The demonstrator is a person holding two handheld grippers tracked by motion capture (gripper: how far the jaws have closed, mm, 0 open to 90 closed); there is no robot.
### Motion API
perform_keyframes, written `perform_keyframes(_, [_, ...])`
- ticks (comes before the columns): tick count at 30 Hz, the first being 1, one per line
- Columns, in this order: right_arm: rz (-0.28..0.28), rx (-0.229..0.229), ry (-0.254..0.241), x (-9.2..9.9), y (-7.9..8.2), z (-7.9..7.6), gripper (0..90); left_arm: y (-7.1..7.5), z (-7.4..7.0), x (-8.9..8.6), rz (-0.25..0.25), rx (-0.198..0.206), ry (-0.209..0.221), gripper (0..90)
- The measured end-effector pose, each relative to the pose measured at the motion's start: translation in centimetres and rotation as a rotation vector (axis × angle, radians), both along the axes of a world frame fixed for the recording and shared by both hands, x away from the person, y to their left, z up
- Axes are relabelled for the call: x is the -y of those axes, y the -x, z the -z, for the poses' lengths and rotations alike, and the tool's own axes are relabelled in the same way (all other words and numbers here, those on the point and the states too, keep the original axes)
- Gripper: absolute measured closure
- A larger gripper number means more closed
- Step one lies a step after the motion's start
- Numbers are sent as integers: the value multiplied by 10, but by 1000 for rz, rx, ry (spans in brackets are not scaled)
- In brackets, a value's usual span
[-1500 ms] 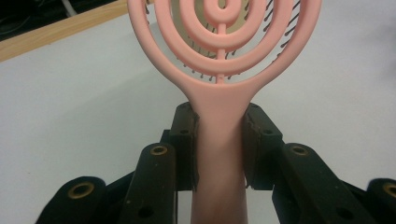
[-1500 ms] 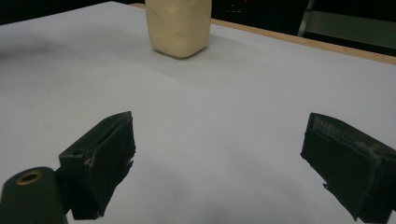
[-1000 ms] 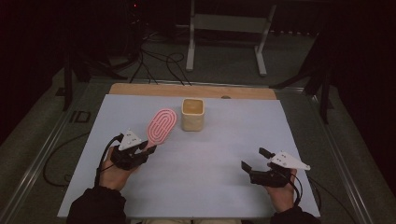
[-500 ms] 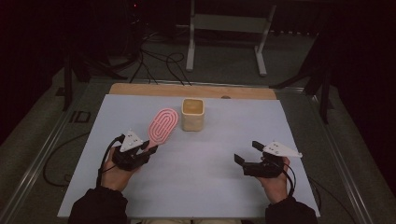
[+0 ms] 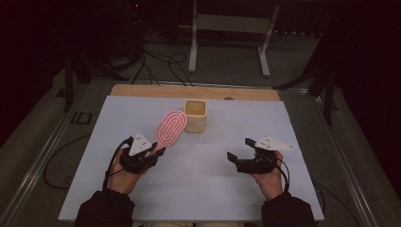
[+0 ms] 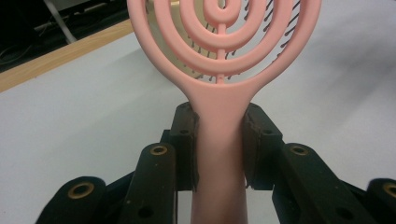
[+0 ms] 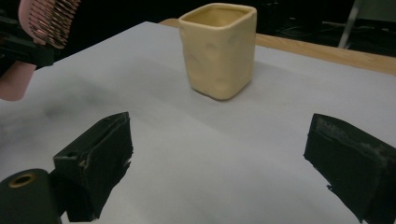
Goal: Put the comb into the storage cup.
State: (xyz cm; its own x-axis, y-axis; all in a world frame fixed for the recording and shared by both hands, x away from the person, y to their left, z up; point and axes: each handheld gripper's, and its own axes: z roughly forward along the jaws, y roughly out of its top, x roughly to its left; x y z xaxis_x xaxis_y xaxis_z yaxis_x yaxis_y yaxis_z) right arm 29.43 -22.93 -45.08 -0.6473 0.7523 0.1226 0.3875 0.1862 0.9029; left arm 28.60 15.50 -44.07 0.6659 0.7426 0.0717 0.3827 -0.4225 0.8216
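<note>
Left gripper [image 5: 150,156] clamps a pink hairbrush [image 5: 170,128] by its handle, beside a yellow cup [image 5: 195,116] near the table's [image 5: 198,189] far edge; right gripper [image 5: 239,153] gapes empty.

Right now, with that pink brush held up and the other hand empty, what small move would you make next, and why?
Probably carry the pink brush onward to the yellow cup. The left hand-held gripper clamps the handle, and the brush head already hangs beside the cup's open top. The right hand-held gripper is open, aimed at the cup, perhaps to steady it.

L gripper [image 5: 150,153] gripping pink brush [image 5: 170,128], beige cup [image 5: 195,115] beside brush head, R gripper [image 5: 240,153] wide apart
</note>
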Motion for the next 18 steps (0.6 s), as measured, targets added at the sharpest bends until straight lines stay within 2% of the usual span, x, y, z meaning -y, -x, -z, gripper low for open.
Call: perform_keyframes(18, [-72,17,10,-27,-9,-13,75,-2,9,15,10,5,-20,699])
